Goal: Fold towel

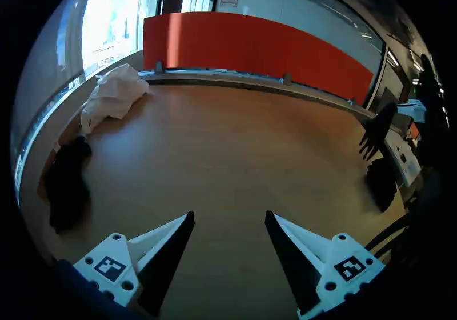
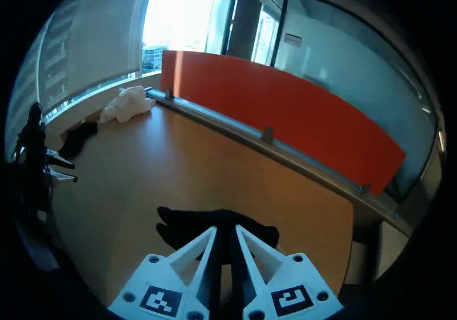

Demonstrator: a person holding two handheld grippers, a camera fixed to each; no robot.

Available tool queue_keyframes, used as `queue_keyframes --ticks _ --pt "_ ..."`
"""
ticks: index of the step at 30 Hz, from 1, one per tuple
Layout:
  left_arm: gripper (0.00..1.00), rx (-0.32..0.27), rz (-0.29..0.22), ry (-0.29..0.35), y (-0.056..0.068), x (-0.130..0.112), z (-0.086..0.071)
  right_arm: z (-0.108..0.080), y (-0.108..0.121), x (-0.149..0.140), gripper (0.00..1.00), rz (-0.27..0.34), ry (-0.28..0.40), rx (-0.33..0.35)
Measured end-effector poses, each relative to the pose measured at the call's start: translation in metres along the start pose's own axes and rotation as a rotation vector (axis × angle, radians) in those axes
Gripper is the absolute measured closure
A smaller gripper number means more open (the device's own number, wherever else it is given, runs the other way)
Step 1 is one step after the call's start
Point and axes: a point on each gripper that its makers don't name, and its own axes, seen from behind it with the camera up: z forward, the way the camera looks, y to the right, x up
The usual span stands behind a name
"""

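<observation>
Black towel (image 2: 177, 228) — right gripper (image 2: 226, 228) pinches it.

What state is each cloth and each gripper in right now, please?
Left gripper: fingers open, empty, over the brown wooden table.
Right gripper: fingers shut on the black fabric towel.
Black fabric towel: rumpled, lying on the table.
White fabric cloth: crumpled heap, unfolded.
Second black fabric cloth: bunched, unfolded.

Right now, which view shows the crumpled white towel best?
The left gripper view. There the white towel lies bunched at the far corner of the table, large enough for its folds to be seen. The right gripper view shows the same towel smaller, farther off and paler in the glare.
</observation>
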Motion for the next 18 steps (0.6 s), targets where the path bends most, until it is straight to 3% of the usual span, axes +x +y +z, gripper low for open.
queue_keyframes --ticks 11,18 --pt "0.08 0.000 0.015 -0.009 0.018 0.003 0.006 -0.013 0.056 -0.038 0.93 0.011 -0.050 -0.054" --pt "0.08 -0.003 0.028 -0.015 0.030 0.005 0.009 -0.012 0.074 -0.059 0.93 0.036 -0.078 -0.063"
